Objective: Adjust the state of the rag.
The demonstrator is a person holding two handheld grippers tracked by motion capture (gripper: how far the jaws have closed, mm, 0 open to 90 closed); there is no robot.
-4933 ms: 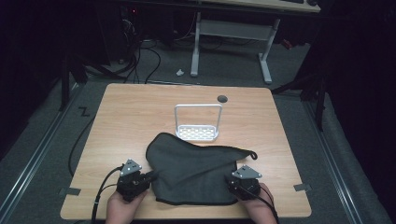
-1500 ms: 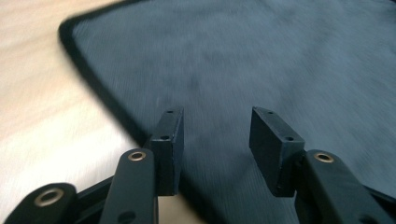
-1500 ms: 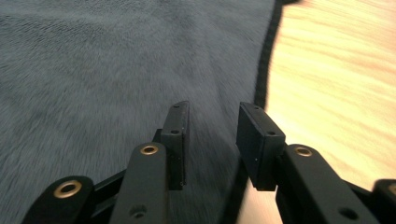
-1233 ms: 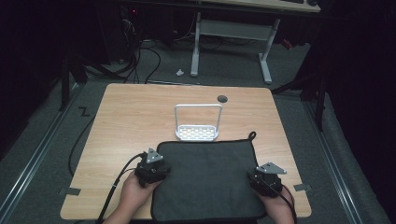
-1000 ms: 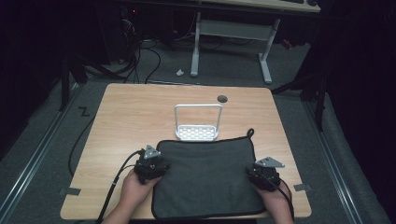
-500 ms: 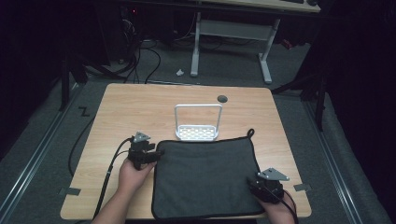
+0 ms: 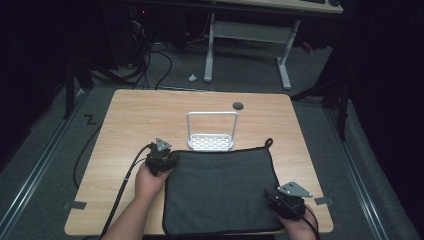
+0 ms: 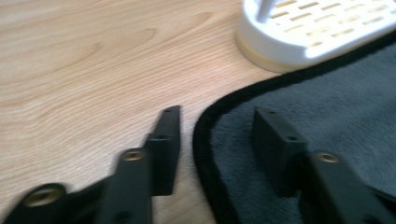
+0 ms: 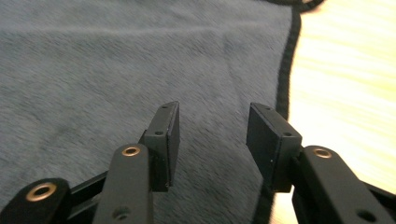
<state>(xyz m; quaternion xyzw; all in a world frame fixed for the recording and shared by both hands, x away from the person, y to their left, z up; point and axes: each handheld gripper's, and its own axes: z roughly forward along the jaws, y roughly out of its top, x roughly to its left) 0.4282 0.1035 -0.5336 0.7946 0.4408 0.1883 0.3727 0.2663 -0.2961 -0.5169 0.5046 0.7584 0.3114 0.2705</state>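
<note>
1. Left gripper: jaws are apart with nothing between them, and they straddle the black hem at the towel's far-left corner, so one jaw is over bare wood and the other over the grey pile
2. Right gripper: jaws spread too, nothing pinched, hovering over the towel close to its right hem, with the right jaw sitting pretty much above that black edge
3. From the high view the left gripper is at the towel's far-left corner in the person's left hand, and the right gripper is down by the near-right corner
4. The towel itself is dark grey with black trim, laid out flat on the near half of the table, near edge running about along the table's front edge, and there's a little loop sticking out at the far-right corner
5. A white rack with a slotted base and a hoop handle stands just behind the towel's far edge; in the left gripper view the hem touches its base or just about does
6. Further back there's a round hole in the tabletop, well apart from everything else
</note>
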